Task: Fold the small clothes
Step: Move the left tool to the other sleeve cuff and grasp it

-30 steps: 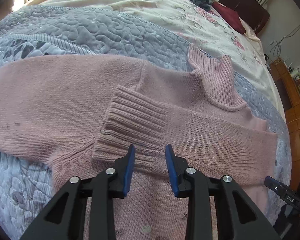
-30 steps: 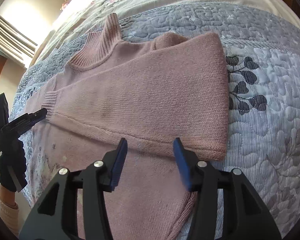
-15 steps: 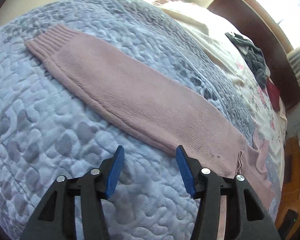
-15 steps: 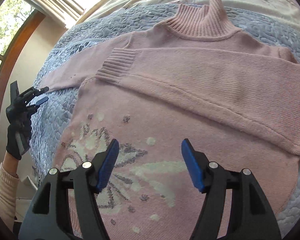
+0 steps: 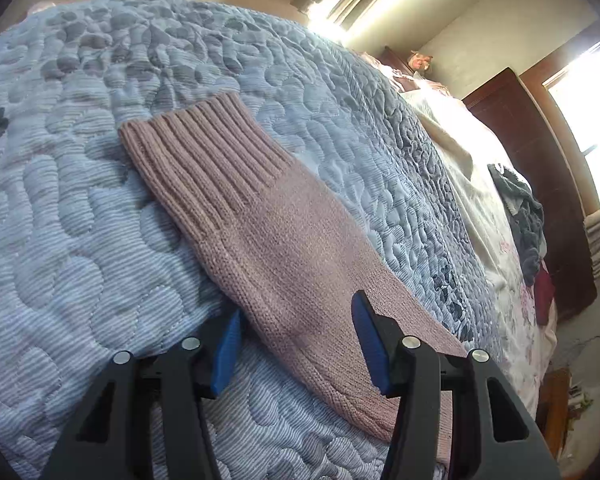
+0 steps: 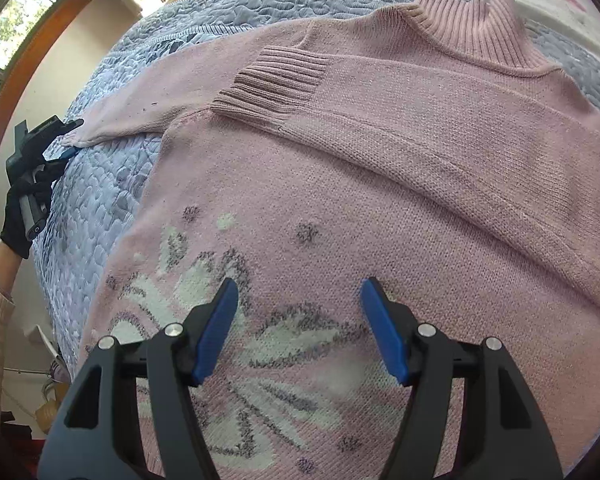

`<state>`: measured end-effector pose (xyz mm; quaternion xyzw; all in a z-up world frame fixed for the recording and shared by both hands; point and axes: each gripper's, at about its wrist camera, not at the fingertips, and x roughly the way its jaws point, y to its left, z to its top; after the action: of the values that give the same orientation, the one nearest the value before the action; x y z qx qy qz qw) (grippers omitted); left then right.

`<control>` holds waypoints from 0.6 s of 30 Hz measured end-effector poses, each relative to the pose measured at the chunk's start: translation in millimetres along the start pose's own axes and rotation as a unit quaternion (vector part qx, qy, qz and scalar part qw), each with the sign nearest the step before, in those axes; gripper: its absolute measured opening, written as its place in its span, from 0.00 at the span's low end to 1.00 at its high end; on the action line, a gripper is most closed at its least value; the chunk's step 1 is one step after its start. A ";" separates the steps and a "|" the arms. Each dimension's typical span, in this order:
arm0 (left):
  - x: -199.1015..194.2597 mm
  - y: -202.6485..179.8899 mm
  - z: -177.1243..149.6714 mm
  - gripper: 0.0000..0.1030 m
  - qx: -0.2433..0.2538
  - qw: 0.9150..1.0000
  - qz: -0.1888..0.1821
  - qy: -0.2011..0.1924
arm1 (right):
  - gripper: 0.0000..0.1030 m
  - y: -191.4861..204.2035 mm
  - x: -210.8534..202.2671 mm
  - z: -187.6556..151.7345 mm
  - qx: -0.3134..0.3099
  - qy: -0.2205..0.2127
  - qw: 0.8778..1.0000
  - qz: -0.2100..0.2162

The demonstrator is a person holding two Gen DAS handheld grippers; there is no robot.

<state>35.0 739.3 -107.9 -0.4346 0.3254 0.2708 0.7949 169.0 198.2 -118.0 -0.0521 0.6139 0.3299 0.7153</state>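
Observation:
A pink knit sweater (image 6: pixel 380 208) with a white and grey flower pattern lies flat on the blue-grey quilt (image 6: pixel 112 184). One sleeve is folded across the chest, its ribbed cuff (image 6: pixel 276 84) below the turtleneck collar (image 6: pixel 472 28). The other sleeve (image 5: pixel 292 256) stretches out over the quilt and ends in a ribbed cuff (image 5: pixel 204 160). My left gripper (image 5: pixel 298 332) is open, low over this sleeve, with the knit lying between its fingers. My right gripper (image 6: pixel 300 320) hangs open over the flower pattern, holding nothing. The left gripper (image 6: pixel 44 140) also shows at the sleeve's far end, held by a black-gloved hand (image 6: pixel 18 216).
The quilt (image 5: pixel 80 240) covers the near bed, and its edge drops off at the left of the right wrist view. Beyond it lie a cream floral sheet (image 5: pixel 480 208), a dark grey heap of clothes (image 5: pixel 524 216), a red garment (image 5: pixel 544 296) and a dark wooden headboard (image 5: pixel 540 152).
My left gripper has left the folded cuff and travelled out along the stretched sleeve towards its cuff. My right gripper has shifted from the sweater's right side to over the flower pattern. Both stayed open.

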 end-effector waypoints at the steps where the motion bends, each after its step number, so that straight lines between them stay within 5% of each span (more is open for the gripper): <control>1: 1.4 -2.4 0.6 0.51 0.008 1.000 0.005 -0.002 | 0.63 -0.9 0.7 -0.8 0.001 -0.001 1.000 0.001; 5: 4.5 -8.5 2.0 0.47 0.033 0.999 0.018 -0.011 | 0.63 -1.3 0.9 -2.2 -0.003 -0.003 1.000 0.001; 11: 4.5 -5.9 7.1 0.13 0.047 0.998 0.041 -0.015 | 0.63 -2.0 -1.6 -3.7 -0.003 -0.005 1.000 0.003; 18: -12.5 -40.3 -3.6 0.07 0.092 0.995 0.016 -0.038 | 0.63 -6.5 -14.8 -13.3 -0.002 -0.012 1.000 -0.007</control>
<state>54.6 715.2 -79.2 -0.3439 0.3250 0.2692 0.8388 160.8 180.7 -109.8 -0.0540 0.6041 0.3271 0.7247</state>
